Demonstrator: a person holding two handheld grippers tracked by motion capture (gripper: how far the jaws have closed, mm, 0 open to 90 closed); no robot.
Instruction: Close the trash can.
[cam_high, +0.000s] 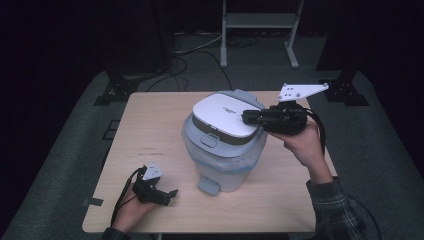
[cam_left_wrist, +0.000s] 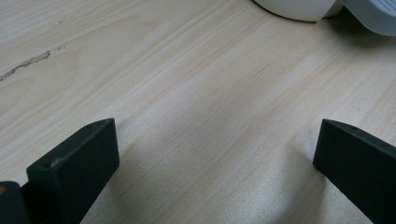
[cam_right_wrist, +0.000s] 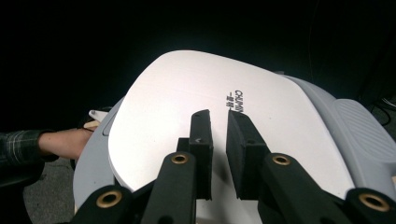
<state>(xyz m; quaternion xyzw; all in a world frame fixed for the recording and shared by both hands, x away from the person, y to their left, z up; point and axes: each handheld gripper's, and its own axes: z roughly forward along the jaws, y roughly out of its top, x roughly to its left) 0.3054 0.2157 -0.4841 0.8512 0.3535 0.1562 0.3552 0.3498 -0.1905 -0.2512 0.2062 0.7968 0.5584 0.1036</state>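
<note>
Dark lab-like room: lone wooden table (cam_high: 150, 115), floor cables (cam_high: 200, 47), metal stand (cam_high: 260, 22).

Bin (cam_high: 223, 145) blocks table (cam_high: 150, 125) centre; left side free

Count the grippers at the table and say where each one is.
2. The left gripper rests low on the table near its front-left edge, jaws wide apart. The right gripper is over the bin's white lid, jaws nearly closed.
</note>
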